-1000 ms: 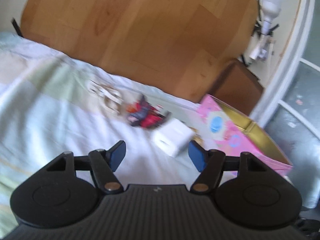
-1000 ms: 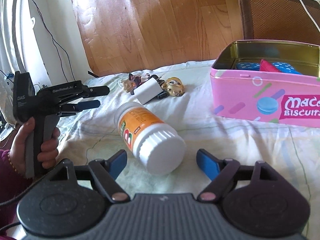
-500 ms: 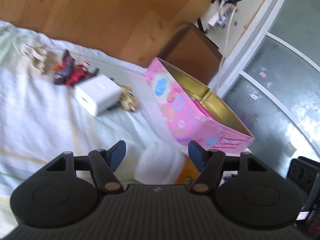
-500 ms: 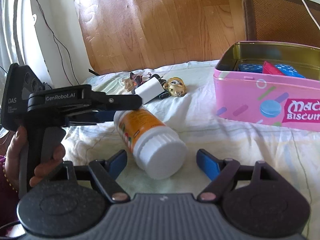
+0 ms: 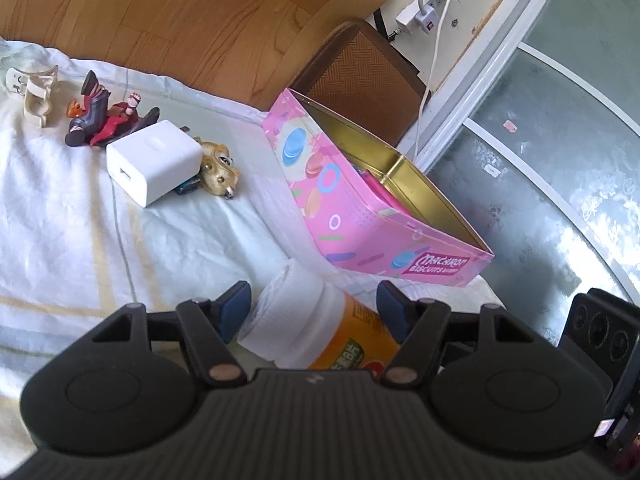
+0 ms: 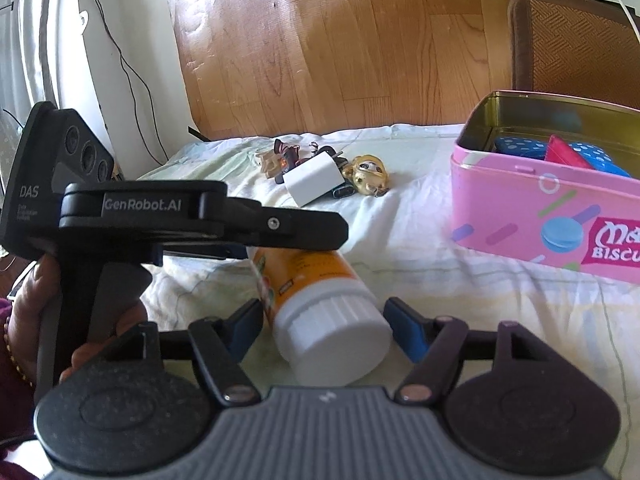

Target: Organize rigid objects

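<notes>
An orange pill bottle with a white cap (image 6: pixel 320 300) lies on its side on the pale sheet; it also shows in the left wrist view (image 5: pixel 320 328). My left gripper (image 5: pixel 314 306) is open with its blue pads either side of the bottle, seen from the side in the right wrist view (image 6: pixel 240 236). My right gripper (image 6: pixel 324 330) is open, its pads flanking the cap end without touching. The open pink biscuit tin (image 5: pixel 360 208) stands to the right (image 6: pixel 540 208) and holds blue and red items (image 6: pixel 560 152).
A white charger cube (image 5: pixel 154 162), a gold figurine (image 5: pixel 218 168), a dark red toy figure (image 5: pixel 104 120) and a cream clip (image 5: pixel 36 96) lie at the far side of the sheet. Beyond are wooden floor, a brown woven stool (image 5: pixel 360 76) and a wall socket.
My left gripper has swung right and come down over the bottle, which now sits between its pads. My right gripper has edged forward around the cap end.
</notes>
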{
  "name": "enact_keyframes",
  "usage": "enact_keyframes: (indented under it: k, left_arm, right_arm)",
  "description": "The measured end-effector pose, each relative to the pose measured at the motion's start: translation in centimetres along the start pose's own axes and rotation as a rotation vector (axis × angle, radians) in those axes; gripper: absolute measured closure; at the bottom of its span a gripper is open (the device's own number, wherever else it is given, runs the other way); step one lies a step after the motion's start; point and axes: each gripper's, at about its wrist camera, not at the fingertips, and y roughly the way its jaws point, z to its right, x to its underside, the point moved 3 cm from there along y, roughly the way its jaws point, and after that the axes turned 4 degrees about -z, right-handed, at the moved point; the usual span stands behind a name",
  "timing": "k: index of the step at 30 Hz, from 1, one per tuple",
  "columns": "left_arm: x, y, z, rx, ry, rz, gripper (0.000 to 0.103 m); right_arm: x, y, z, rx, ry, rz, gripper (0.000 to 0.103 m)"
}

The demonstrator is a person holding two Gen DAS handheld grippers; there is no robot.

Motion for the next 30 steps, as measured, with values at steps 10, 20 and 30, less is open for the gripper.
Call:
enact_keyframes:
  k: [10, 20, 30]
  left_arm:
    - [-0.2, -0.6, -1.1, 0.008, -0.044, 0.016, 0.031]
    - [-0.3, -1.0, -1.0, 0.033, -0.034, 0.016, 0.031]
    - [-0.2, 0.0, 0.6, 0.037, 0.007, -0.038, 0.034]
  right_arm:
    - [0.9, -1.2, 0.6, 0.092, -0.047, -0.009, 0.025]
    - [0.6, -1.4, 1.0, 0.102, -0.065, 0.007, 0.025]
    - [0.0, -0.5, -1.1, 0.018, -0.186, 0.046, 0.049]
